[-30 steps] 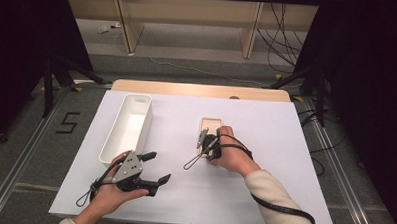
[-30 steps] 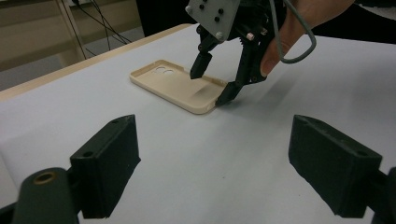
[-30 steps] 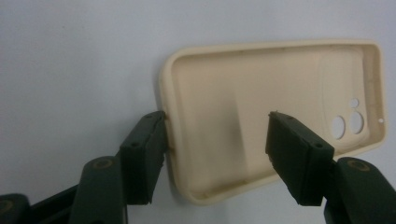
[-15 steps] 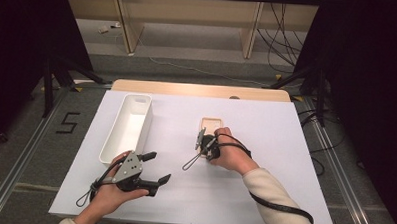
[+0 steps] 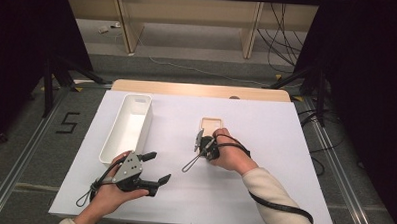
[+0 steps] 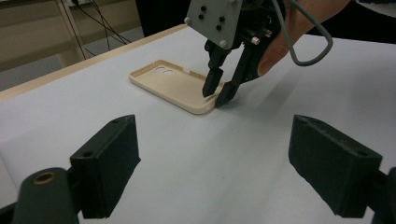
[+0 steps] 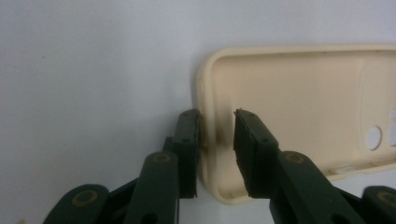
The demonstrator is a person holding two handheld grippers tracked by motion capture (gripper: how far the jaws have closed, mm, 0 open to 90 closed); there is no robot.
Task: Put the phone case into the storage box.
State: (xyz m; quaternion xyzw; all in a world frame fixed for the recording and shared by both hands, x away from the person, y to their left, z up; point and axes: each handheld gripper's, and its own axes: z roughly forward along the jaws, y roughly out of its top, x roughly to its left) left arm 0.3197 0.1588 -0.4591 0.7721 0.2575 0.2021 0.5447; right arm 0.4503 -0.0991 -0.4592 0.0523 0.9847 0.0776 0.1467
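The white table (image 5: 285, 160) is a broad, matt, smooth sheet with a pale wooden strip along its far edge, so a thin thing lying flat on it offers little to get under. To the left stands a long white bin (image 5: 126, 128), a rounded plastic trough with glossy walls, open on top. At mid-table lies the phone case (image 7: 289, 107), a cream, shallow, soft-looking shell, hollow side up, with rounded corners and lens cut-outs at its far end. The right gripper (image 7: 215, 140) straddles the case's short end wall, one black jaw outside and touching it, the other inside the hollow with a small gap left; its jaws have just been closing and are not yet pinching the rim. To do this well, I judge the jaws should finish closing squarely on that wall, deep enough not to slip off the lip, then lift gently, since the thin rim may flex. The left gripper (image 5: 152, 166) rests near the bin's end, jaws spread wide, holding nothing.
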